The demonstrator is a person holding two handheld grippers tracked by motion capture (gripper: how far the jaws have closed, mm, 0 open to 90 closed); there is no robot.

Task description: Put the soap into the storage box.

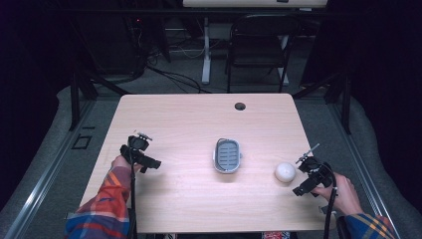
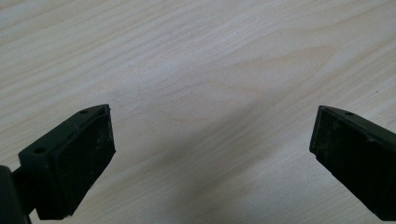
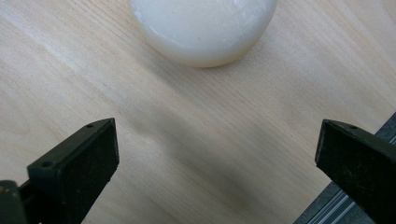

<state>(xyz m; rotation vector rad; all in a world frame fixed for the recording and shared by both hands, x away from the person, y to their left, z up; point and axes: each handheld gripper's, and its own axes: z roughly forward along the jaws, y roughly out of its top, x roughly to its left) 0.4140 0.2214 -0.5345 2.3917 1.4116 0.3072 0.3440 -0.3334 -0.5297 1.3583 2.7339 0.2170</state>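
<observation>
Right gripper (image 3: pixel 217 170) spread wide, empty, just short of white ball (image 3: pixel 203 28); grasp not begun. Left gripper (image 2: pixel 212 161) spread over bare surface (image 2: pixel 196 56). Grey dish (image 1: pixel 227 156) empty.

Lab: curtained rig, cabled floor (image 1: pixel 174 74)

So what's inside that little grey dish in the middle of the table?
The grey dish looks empty from the high view: only a ribbed, slotted floor shows inside it. What lies under that floor is covered. The white ball sits apart from it, on the table.
</observation>
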